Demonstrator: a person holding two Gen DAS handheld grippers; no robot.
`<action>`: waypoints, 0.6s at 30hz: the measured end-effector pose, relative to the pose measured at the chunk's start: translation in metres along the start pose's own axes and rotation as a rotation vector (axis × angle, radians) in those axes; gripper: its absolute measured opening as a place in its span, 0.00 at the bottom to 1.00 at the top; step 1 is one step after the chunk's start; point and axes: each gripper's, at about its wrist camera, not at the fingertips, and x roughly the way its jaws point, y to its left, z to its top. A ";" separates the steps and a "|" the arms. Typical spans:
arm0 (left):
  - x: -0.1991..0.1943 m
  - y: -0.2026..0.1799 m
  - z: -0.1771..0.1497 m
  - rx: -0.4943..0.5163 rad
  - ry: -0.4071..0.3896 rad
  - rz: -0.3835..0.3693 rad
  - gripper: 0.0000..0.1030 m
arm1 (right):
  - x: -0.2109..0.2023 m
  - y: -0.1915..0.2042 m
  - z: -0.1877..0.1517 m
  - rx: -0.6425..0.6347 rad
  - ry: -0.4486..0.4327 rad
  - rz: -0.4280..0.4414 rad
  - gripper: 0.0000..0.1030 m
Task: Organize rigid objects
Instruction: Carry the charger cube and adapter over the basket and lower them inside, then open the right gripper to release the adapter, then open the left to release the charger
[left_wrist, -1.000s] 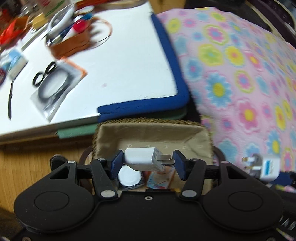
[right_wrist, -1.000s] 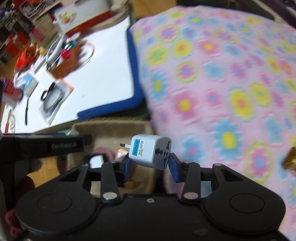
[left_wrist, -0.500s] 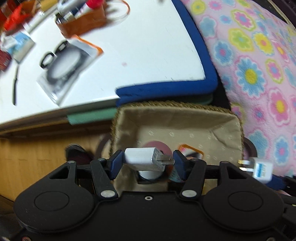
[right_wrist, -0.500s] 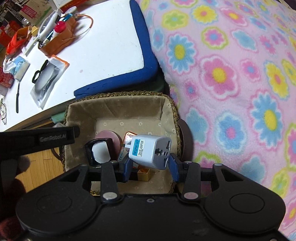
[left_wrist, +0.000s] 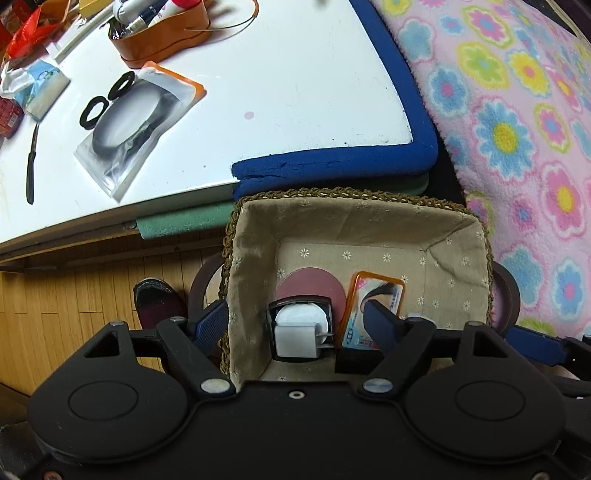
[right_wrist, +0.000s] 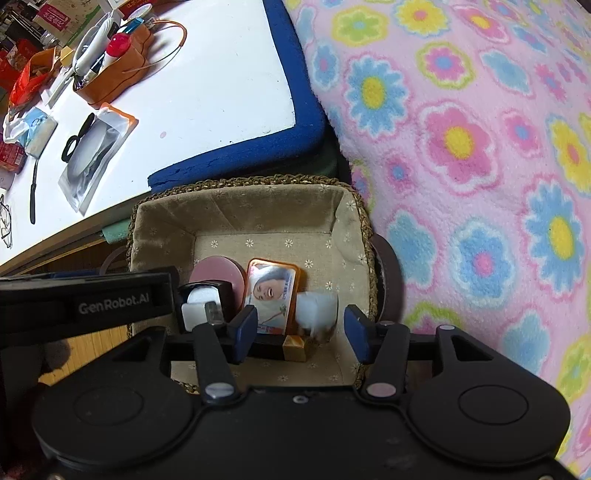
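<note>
A woven, cloth-lined basket (left_wrist: 347, 218) (right_wrist: 251, 192) stands on the floor below both grippers. My left gripper (left_wrist: 295, 326) is open above it, and the white USB charger (left_wrist: 297, 340) (right_wrist: 194, 314) lies loose in the basket on a round compact. My right gripper (right_wrist: 299, 326) is open too, and the white travel adapter (right_wrist: 318, 308), blurred, is loose between its jaws over the basket floor. An orange-rimmed card tin (right_wrist: 271, 291) (left_wrist: 373, 299), a pink disc (left_wrist: 306, 282) and a small brown block (right_wrist: 294, 349) also lie inside.
A white table with a blue padded edge (left_wrist: 332, 166) stands behind the basket, carrying a bagged black band (left_wrist: 136, 125), a brown pouch of pens (left_wrist: 162, 33) and a black pen (left_wrist: 31, 162). A flowered pink blanket (right_wrist: 480, 147) lies to the right. Wooden floor (left_wrist: 74, 291) is to the left.
Both grippers have opened. The charger has dropped from the left gripper into the basket, and the travel adapter has left the right gripper's pads. Both views have moved closer over the basket.
</note>
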 end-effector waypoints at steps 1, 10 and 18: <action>0.000 0.000 0.000 0.000 0.000 0.000 0.74 | 0.000 -0.001 0.000 0.002 0.002 0.000 0.51; 0.000 -0.002 -0.002 0.004 0.007 -0.010 0.74 | 0.003 -0.007 -0.004 0.012 0.015 -0.005 0.55; 0.001 -0.001 -0.001 0.002 0.013 -0.009 0.74 | 0.005 -0.007 -0.007 0.011 0.024 -0.005 0.56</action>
